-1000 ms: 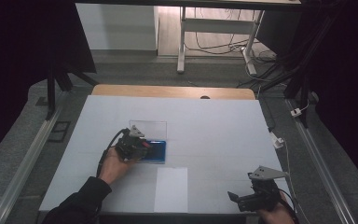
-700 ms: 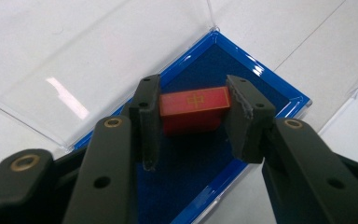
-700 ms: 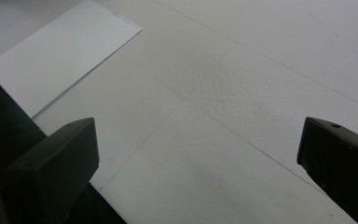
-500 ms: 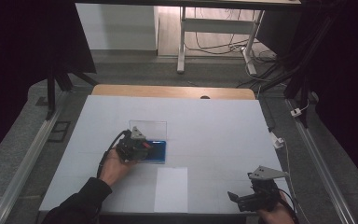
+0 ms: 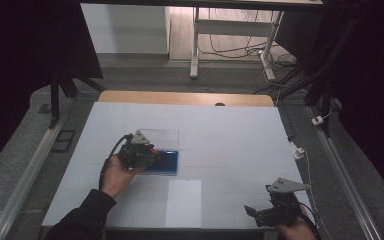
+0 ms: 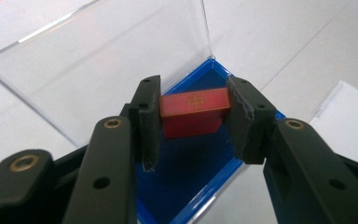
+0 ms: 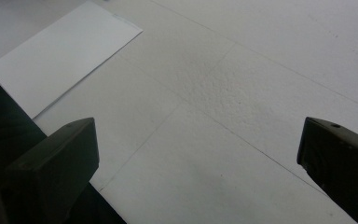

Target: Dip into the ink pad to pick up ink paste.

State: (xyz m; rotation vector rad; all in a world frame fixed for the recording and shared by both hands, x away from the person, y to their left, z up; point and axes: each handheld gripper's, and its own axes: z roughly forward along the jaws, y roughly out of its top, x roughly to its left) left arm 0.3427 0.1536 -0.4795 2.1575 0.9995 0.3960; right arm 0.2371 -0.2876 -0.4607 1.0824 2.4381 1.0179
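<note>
In the left gripper view my left gripper (image 6: 193,100) is shut on a small red block (image 6: 193,112) with a gold cross mark on its top. It holds the block just above the blue lining of an open case (image 6: 191,177), whose clear lid (image 6: 112,60) stands raised behind. In the high view the left gripper (image 5: 147,152) is at the left edge of the blue case (image 5: 166,161). My right gripper (image 5: 252,212) rests near the table's front right corner. Its jaws stand wide open over bare table in the right gripper view (image 7: 198,144).
A white sheet of paper (image 5: 184,202) lies flat near the front edge, between the two hands, and is also in the right gripper view (image 7: 60,53). The white table top (image 5: 230,140) ends at a wooden strip at the back. A metal frame and cables stand beyond it.
</note>
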